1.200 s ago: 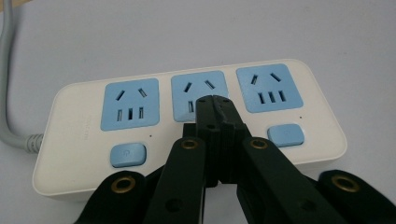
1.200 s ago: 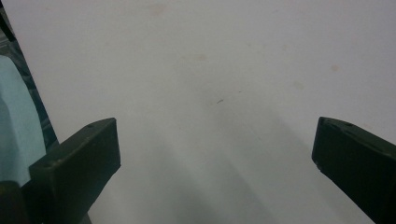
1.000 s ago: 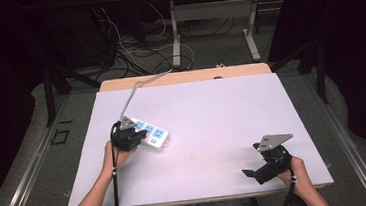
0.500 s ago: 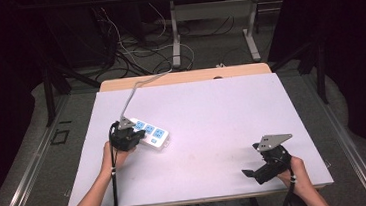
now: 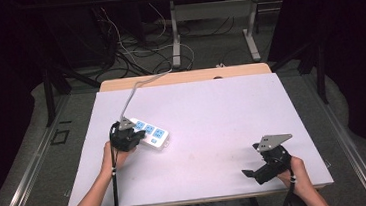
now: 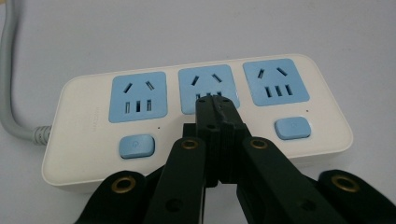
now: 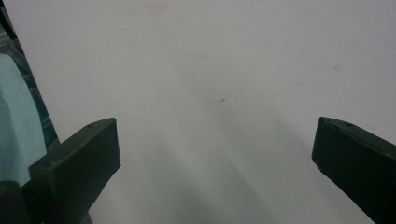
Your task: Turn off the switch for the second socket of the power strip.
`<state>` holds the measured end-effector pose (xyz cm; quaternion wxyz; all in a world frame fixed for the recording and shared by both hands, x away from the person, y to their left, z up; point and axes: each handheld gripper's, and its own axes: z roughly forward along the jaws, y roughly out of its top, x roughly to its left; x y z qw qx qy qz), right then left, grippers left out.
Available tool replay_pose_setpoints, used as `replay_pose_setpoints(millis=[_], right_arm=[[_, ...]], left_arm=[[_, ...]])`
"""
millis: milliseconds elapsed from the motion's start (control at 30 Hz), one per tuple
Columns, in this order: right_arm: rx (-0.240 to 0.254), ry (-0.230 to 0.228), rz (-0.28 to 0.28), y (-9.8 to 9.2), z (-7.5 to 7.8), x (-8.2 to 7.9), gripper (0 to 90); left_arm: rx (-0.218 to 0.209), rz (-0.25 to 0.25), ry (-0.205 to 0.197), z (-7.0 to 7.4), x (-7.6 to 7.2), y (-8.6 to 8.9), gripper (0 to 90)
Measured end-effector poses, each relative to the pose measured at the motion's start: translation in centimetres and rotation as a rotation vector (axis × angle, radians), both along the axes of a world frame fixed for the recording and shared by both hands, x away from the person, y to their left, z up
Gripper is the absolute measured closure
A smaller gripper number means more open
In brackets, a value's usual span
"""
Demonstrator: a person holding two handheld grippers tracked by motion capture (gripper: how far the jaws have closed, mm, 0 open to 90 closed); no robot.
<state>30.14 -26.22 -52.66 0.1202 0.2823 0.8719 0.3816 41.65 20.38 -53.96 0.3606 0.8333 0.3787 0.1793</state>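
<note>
The left hand-held gripper (image 6: 215, 103) had its jaws pressed together, empty, with the tips over the middle socket of the white power strip (image 6: 196, 116), just above where its middle switch would lie; whether they touched the strip could not be told. The strip lay flat on the left part of the tabletop (image 5: 212, 110), its grey cord (image 5: 137, 89) trailing toward the far edge. The two blue switches (image 6: 135, 146) in sight looked alike, so by my judgement the pressing was at most under way, with nothing plugged in. The right hand-held gripper (image 5: 264, 163) rested near the front right corner, jaws wide apart and empty, well apart from the strip. The tabletop was a plain white sheet; beyond it lay a dim floor with tangled cables (image 5: 132, 57) and another table's legs (image 5: 177, 33)
</note>
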Motion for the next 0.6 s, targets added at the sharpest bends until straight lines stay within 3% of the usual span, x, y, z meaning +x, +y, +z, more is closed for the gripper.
replay_pose_setpoints(millis=[233,400,600], right_arm=[[-0.001,0.000,-0.001,0.02,-0.01,0.02,0.7],[-0.002,0.000,-0.001,0.04,0.02,-0.04,0.6],[-0.003,-0.005,0.001,0.00,0.03,-0.01,0.6]], left_arm=[[-0.007,0.004,0.011,0.04,-0.03,0.08,90.0],[-0.003,0.006,-0.011,-0.05,-0.16,-0.10,90.0],[-0.009,-0.002,-0.010,-0.04,-0.08,-0.01,90.0]])
